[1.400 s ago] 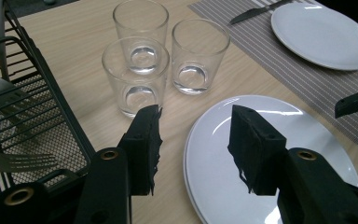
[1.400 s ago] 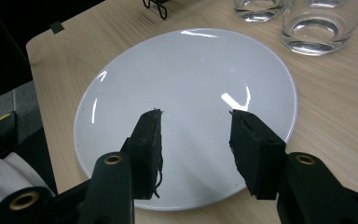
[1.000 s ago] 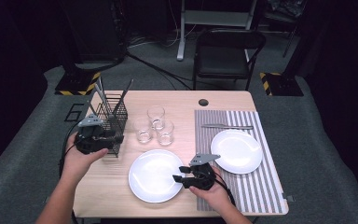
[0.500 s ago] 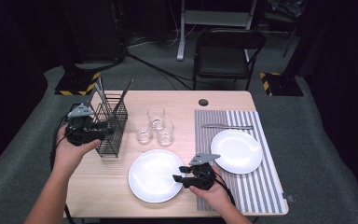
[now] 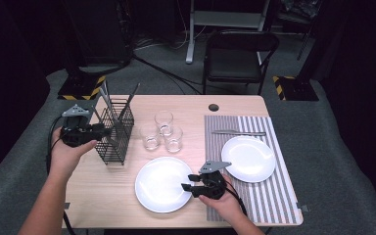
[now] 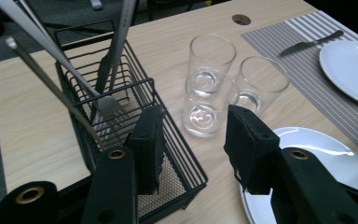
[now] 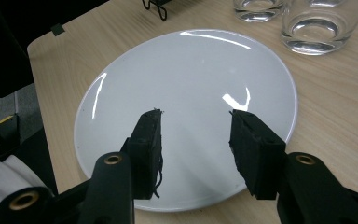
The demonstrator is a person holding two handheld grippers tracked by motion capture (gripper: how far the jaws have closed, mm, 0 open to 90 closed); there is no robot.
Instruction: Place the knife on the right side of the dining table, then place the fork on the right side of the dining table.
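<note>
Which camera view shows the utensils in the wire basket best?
The left gripper view: the utensils fill it close up, leaning inside the wire basket. The high view shows them small, as thin handles. The right gripper view catches a corner of the basket.

The light wooden table point(image 5: 127, 186) carries a black wire basket point(image 5: 115, 132) just ahead of the left hand-held gripper point(image 5: 100, 131). Three glasses point(image 5: 164, 131) stand beyond the basket from it. A white plate point(image 5: 162, 184) lies under the right hand-held gripper point(image 5: 188, 182); a striped mat point(image 5: 254, 196) lies on that gripper's right.
</note>
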